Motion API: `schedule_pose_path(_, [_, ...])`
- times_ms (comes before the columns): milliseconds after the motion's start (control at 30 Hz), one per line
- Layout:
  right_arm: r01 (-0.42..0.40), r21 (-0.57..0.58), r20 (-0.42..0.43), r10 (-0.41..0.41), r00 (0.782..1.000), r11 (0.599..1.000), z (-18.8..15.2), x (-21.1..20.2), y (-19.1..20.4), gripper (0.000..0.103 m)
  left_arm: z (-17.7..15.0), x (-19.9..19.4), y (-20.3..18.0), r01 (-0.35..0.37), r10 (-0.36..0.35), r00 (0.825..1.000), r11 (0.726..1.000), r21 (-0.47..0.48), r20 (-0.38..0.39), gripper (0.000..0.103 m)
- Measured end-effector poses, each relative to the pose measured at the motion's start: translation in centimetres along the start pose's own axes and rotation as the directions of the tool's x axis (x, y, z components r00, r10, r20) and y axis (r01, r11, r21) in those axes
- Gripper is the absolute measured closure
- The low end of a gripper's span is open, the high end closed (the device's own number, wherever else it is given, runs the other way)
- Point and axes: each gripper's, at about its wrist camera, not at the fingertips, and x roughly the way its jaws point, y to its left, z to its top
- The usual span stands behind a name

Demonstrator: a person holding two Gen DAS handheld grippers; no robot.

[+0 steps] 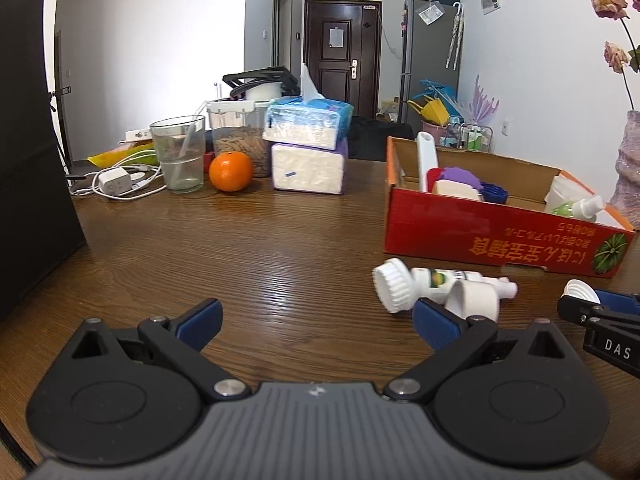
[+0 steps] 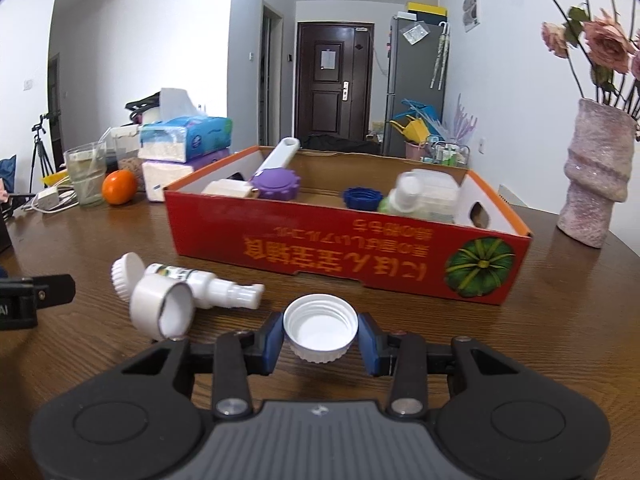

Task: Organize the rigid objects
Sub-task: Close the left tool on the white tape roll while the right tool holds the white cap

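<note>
The right gripper [image 2: 320, 340] is pinching a white cap [image 2: 320, 330] by its rim, just in front of the red box [image 2: 344, 256]. The left gripper [image 1: 316, 320] is hovering wide open and empty, near the spray bottle [image 1: 444, 280] lying in front of that box. The shallow rim grip is risking a slip: the cap could pop free before clearing the box wall.

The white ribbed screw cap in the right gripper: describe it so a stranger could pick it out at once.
Start at the red cardboard box with the green pumpkin picture on the wooden table. In front of its long side, the right gripper is shut on the white ribbed screw cap, open side up. Unlike the white cap and white spray bottle lying on the table to its left, it is clamped between blue pads.
</note>
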Motion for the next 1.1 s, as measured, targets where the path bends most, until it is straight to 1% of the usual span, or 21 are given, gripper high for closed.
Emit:
schedule_pose_path(200, [0.007,0.012,0.012,-0.007,1.000,1.000,-0.2,-0.6,-1.9,0.064,-0.2,-0.4,-2.0,0.015,-0.014,1.000,1.000,-0.014,0.022,0.000])
schedule_pose_path(467, [0.010,0.024,0.022,-0.011,1.000,1.000,-0.4,-1.3,-4.2,0.064,-0.7,0.3,-5.4,0.017,-0.017,1.000,1.000,0.022,0.005,0.000])
schedule_pose_path(600, [0.012,0.025,0.024,-0.012,1.000,1.000,-0.5,-1.4,-5.0,0.064,-0.8,0.8,-6.9,0.002,-0.002,1.000,0.999,0.038,0.006,0.000])
schedule_pose_path(767, [0.014,0.031,0.027,-0.015,1.000,0.999,-0.6,-1.7,-6.3,0.064,-0.3,1.8,-8.2,-0.027,0.026,1.000,0.999,0.033,0.007,0.000])
schedule_pose_path(933, [0.018,0.037,0.025,-0.019,1.000,0.999,-0.6,-1.7,-7.1,0.064,0.0,2.6,-9.2,-0.039,0.039,0.999,0.999,0.036,0.013,0.000])
schedule_pose_path(1033, [0.017,0.038,0.023,-0.017,1.000,0.999,-0.6,-1.7,-7.1,0.064,0.2,2.8,-9.6,-0.044,0.043,0.999,0.998,0.049,0.022,0.008])
schedule_pose_path(1100, [0.015,0.034,0.023,-0.016,1.000,0.999,-0.6,-1.7,-7.0,0.064,0.2,2.9,-9.6,-0.032,0.032,0.999,0.998,0.053,0.014,0.016])
